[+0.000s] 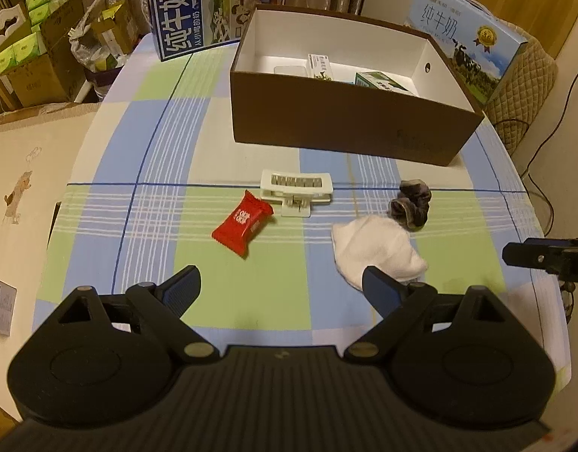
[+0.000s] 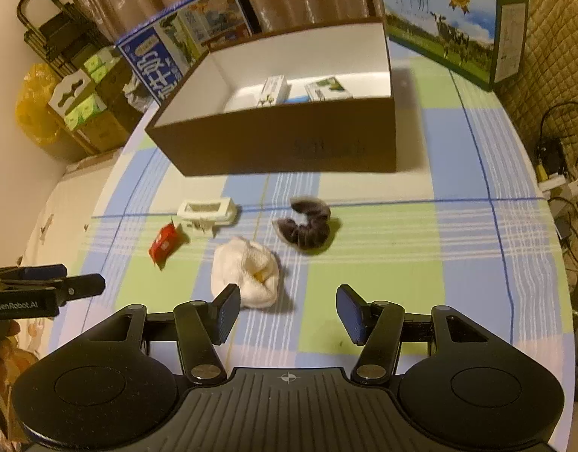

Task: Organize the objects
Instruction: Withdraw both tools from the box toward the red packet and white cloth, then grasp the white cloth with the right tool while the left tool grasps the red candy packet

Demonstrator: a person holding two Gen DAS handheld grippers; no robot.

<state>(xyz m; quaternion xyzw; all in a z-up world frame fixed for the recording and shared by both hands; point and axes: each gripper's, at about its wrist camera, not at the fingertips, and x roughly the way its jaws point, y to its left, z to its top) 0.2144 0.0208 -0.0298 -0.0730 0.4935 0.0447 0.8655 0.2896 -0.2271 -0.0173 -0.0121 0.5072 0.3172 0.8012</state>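
Note:
A red snack packet, a white hair clip, a white rolled cloth and a dark scrunchie lie on the checked tablecloth. Behind them stands an open brown box holding a few small cartons. My left gripper is open and empty, short of the packet and cloth. My right gripper is open and empty, its left finger next to the cloth.
Two blue milk cartons stand behind the box. Stacked cardboard boxes sit off the table's left. Cables lie off the right edge. The other gripper shows at the frame edges.

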